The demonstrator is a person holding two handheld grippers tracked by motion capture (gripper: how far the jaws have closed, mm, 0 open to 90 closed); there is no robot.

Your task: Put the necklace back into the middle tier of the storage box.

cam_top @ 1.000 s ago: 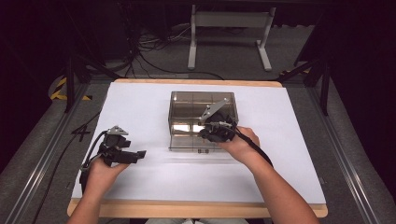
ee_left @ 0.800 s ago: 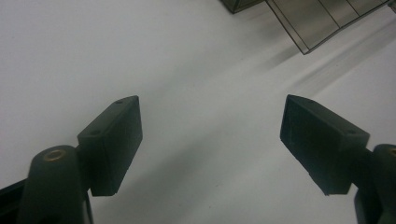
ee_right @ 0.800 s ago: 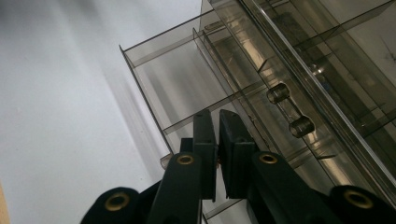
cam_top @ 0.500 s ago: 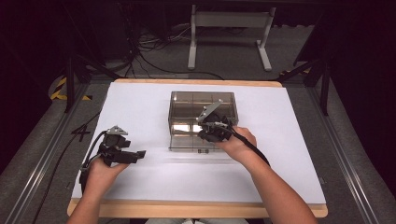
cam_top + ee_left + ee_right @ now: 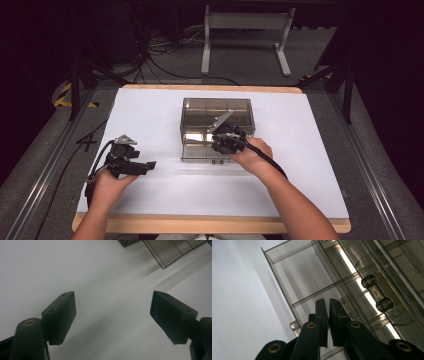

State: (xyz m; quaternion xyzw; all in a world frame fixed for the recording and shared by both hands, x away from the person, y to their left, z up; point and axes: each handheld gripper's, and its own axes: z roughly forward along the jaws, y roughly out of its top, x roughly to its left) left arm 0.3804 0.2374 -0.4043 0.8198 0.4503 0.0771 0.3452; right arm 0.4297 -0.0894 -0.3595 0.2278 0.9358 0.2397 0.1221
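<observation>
Near the person, the left gripper [image 5: 150, 164] is resting low over the white desk [image 5: 150, 115], its jaws standing wide apart with nothing between them. Farther out, the right gripper [image 5: 218, 145] is sitting at the front of the clear plastic box [image 5: 200, 107], its jaws pressed close together on the thin wall of a pulled-out drawer [image 5: 294, 277]. The box is standing in the middle of the desk.
</observation>
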